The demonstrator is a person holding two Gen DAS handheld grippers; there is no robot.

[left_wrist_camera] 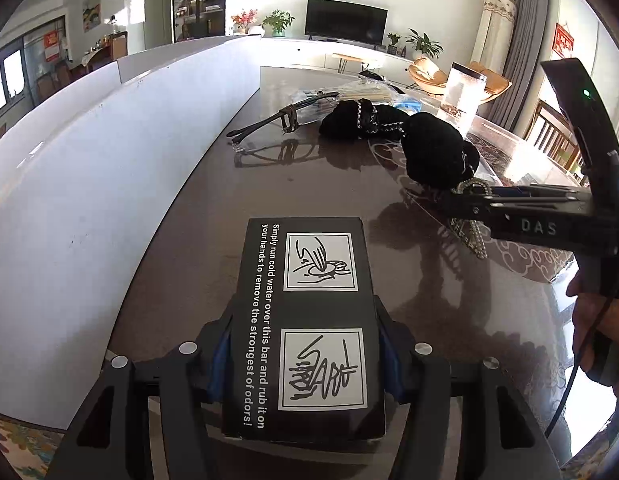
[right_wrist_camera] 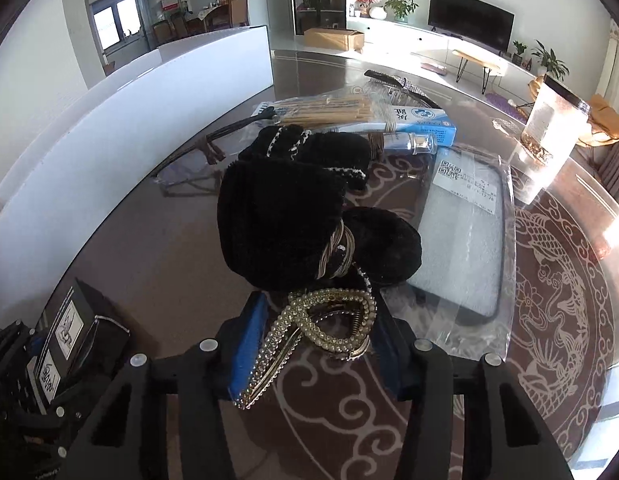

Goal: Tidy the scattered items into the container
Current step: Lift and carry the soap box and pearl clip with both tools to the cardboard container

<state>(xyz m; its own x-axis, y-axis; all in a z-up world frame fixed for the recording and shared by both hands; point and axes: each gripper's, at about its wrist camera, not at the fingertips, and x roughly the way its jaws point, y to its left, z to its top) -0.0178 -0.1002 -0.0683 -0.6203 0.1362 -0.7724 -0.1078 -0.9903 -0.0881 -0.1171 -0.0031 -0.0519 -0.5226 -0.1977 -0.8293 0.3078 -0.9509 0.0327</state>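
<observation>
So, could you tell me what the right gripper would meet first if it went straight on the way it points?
Probably the black velvet hair bow, lying just beyond the rhinestone hair clip between the right gripper's fingers; depth is uncertain.

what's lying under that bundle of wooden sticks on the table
A blue-and-white box lies under the wooden sticks; its middle is covered. Whether anything lies beneath it can't be seen.

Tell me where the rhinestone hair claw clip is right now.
The rhinestone hair claw clip sits between the right gripper's blue pads, low centre in the right wrist view, just in front of the black fuzzy bow.
</observation>
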